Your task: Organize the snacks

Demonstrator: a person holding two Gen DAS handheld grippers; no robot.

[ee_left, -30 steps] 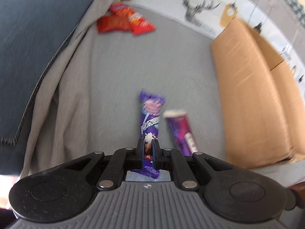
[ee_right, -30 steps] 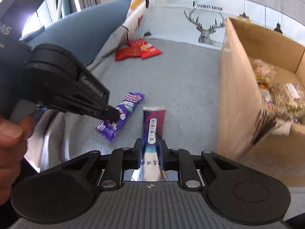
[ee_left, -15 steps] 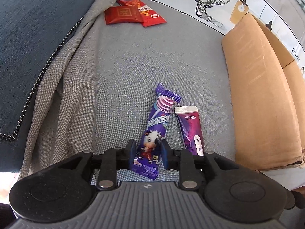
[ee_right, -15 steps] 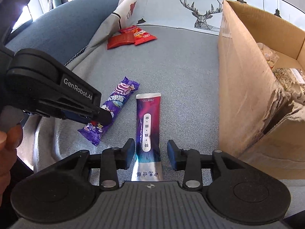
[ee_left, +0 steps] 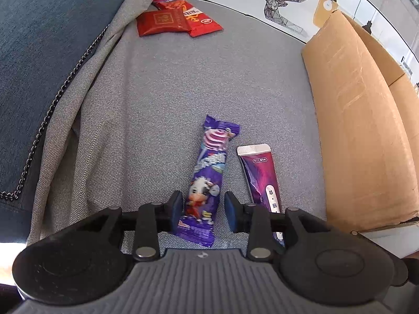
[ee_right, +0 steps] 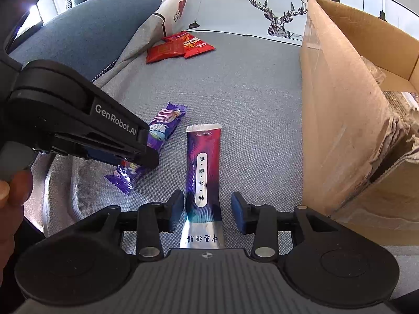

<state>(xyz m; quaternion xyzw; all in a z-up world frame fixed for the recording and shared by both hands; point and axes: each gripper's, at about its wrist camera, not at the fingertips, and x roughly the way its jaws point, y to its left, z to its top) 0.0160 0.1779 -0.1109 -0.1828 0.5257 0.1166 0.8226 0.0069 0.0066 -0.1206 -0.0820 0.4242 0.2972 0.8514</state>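
Your left tool (ee_left: 201, 210) is spread wide, its fingers either side of the purple candy wrapper (ee_left: 208, 180) with the cartoon cow on it, neither finger pressing it. The wrapper lies flat on the grey sofa cushion (ee_left: 209, 78), its near end between the fingers and its far end pointing away from you.

Your right tool (ee_right: 207, 209) is released too — the purple-and-magenta sachet (ee_right: 203, 167) with the white label strip lies lengthwise between its fingers, with a gap on the right side and the left finger just beside its edge. Its silver near end runs under the tool body.

The two snacks lie side by side on the cushion, close but apart, the sachet on the right. In the right wrist view, your left tool (ee_right: 149, 154) sits over the candy wrapper (ee_right: 162, 128).

The cardboard box (ee_right: 340, 120) stands open at the right edge of the cushion, near the sachet, with packets partly visible inside. Two red snack packets (ee_left: 175, 18) overlap at the far end of the cushion — well apart from both tools, by the beige throw (ee_left: 86, 104).
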